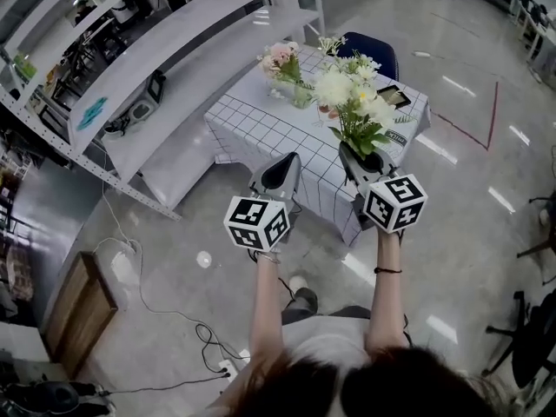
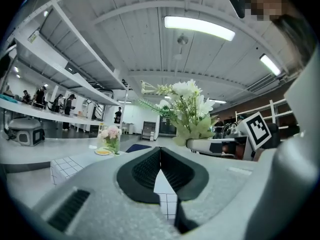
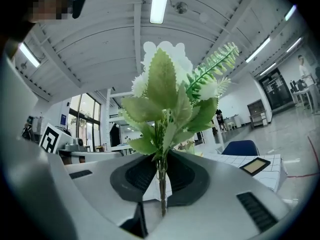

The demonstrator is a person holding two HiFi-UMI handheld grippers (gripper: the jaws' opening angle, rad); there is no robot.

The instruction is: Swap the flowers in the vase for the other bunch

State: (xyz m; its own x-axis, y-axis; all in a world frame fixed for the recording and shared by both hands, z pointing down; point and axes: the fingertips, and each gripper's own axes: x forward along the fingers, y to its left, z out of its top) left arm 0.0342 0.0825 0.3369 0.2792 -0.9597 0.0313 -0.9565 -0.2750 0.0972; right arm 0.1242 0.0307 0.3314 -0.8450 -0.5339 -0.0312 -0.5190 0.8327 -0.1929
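1 white-and-green artificial flower bunch (image 3: 165,91) sits grasped by its stems in the right claw (image 3: 161,170) near a grid-checked white surface (image 1: 261,122); the left claw (image 2: 160,158) is clenched, empty. Pink flowers (image 1: 280,56) stand in a clear glass vase (image 1: 300,95).

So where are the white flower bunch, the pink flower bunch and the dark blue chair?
white flower bunch (image 1: 334,86): head view, on its largest white bloom.
pink flower bunch (image 1: 280,56): head view, on a pink bloom.
dark blue chair (image 1: 383,53): head view, on its seat back.

vase (image 1: 298,95): too small to tell | white bunch (image 1: 352,102): stems hidden in right gripper (image 1: 360,160) | chair (image 1: 375,52): partly behind white bunch
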